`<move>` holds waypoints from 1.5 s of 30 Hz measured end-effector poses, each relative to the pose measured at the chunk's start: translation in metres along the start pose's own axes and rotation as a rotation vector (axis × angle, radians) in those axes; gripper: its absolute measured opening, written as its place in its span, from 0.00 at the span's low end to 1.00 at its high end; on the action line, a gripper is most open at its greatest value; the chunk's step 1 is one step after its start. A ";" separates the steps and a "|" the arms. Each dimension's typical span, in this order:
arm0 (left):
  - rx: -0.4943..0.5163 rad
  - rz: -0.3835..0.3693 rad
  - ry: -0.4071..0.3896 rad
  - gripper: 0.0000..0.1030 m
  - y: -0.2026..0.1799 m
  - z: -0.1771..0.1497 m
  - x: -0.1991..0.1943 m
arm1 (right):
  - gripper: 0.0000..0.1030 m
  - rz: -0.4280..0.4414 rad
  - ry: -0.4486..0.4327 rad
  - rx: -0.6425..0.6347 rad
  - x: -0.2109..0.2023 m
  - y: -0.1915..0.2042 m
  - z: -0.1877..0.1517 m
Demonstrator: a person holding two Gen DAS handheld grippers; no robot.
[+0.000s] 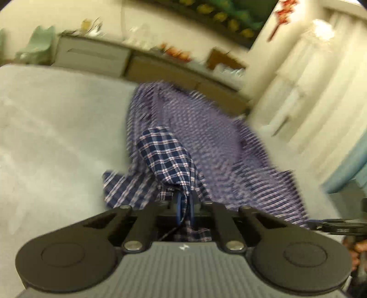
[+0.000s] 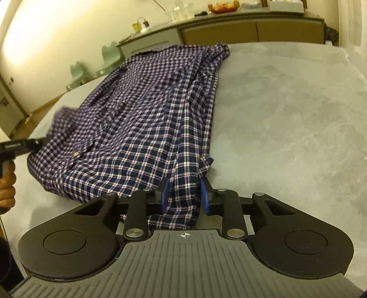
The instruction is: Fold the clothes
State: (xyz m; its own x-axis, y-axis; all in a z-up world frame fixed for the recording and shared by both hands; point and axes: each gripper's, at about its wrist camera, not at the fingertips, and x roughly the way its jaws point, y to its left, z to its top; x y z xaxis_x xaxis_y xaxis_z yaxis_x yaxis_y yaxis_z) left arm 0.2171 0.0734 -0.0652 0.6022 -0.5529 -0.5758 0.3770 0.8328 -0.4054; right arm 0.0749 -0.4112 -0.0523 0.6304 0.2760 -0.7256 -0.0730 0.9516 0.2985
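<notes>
One navy-and-white plaid button-up shirt (image 2: 146, 110) lies spread on the pale grey cloth-covered table (image 2: 286, 114), stretching from the near edge toward the far left corner, its right side bunched in long folds and one small metal button (image 2: 75, 154) showing on the placket near the left hem. Two hand-held grippers work it — the right gripper (image 2: 184, 197) sits at the near edge with its two blue fingertips (image 2: 164, 194) a little apart and a band of the shirt's hem pinched between them, the fabric running back under the black linkage. The left gripper (image 1: 184, 206) has its blue pads drawn close together on a bunched corner of the same shirt (image 1: 197, 128), lifted off the surface so the cloth drapes away from it; that view is blurred, and the rest of the garment smears into streaks above the table (image 1: 50, 128). From the right wrist view the left gripper (image 2: 39, 143) appears at the table's left edge, touching the shirt's hem, with the person's left hand (image 2: 6, 183) wrapped around its handle. Beyond the table's far edge runs one long low brown-fronted sideboard (image 2: 252, 29) carrying one bowl of orange fruit (image 2: 223, 6), and two pale green chairs (image 2: 112, 53) stand beside the far left corner.
</notes>
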 end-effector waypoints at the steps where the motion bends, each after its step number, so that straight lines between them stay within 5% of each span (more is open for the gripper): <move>1: -0.011 0.021 -0.002 0.12 0.003 0.001 -0.001 | 0.28 0.002 0.000 0.005 -0.001 -0.001 0.000; 5: -0.032 0.234 -0.039 0.60 0.007 0.002 -0.011 | 0.52 -0.022 -0.022 0.034 0.006 -0.001 0.009; 7: -0.029 0.277 -0.042 0.71 0.004 0.001 -0.013 | 0.54 -0.043 -0.033 0.033 0.008 -0.001 0.015; 11: -0.019 0.271 0.050 0.67 -0.006 -0.006 0.009 | 0.64 -0.063 -0.058 0.039 0.017 -0.001 0.028; 13: 0.003 0.247 0.060 0.33 -0.011 -0.008 0.015 | 0.59 -0.048 -0.056 0.070 0.020 -0.005 0.029; 14: 0.020 0.223 0.046 0.01 -0.013 -0.007 0.013 | 0.49 -0.040 -0.055 0.085 0.021 -0.007 0.029; 17: 0.047 0.029 -0.003 0.03 -0.019 -0.002 -0.001 | 0.38 -0.018 -0.052 0.131 0.024 -0.013 0.030; 24: -0.253 -0.117 0.057 0.03 0.053 -0.015 0.022 | 0.12 0.034 -0.046 0.238 0.032 -0.027 0.032; 28: -0.260 -0.043 0.004 0.10 0.058 -0.011 0.006 | 0.10 0.020 -0.050 0.254 0.033 -0.030 0.035; 29: -0.235 -0.005 -0.012 0.22 0.054 -0.009 -0.002 | 0.11 0.009 -0.052 0.250 0.032 -0.029 0.036; 31: -0.211 0.043 -0.042 0.54 0.048 -0.006 -0.018 | 0.22 -0.015 -0.056 0.242 0.031 -0.028 0.038; 32: -0.240 0.062 -0.047 0.70 0.050 -0.005 -0.024 | 0.37 -0.038 -0.066 0.225 0.029 -0.025 0.040; 35: -0.353 0.089 -0.032 0.72 0.063 -0.003 -0.035 | 0.44 -0.174 -0.142 0.086 0.013 0.004 0.052; 38: -0.450 0.032 0.047 0.71 0.080 -0.010 -0.020 | 0.53 -0.202 -0.203 -0.073 -0.001 0.050 0.058; 45: -0.556 -0.148 0.065 0.63 0.111 -0.001 0.010 | 0.72 0.068 -0.091 -0.209 0.038 0.184 0.074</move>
State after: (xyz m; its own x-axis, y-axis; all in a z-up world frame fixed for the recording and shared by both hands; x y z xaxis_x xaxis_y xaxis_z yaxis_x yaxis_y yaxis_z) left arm 0.2642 0.1599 -0.1167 0.5201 -0.6778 -0.5197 0.0173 0.6167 -0.7870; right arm 0.1427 -0.2355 0.0204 0.6847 0.3359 -0.6468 -0.2697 0.9412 0.2032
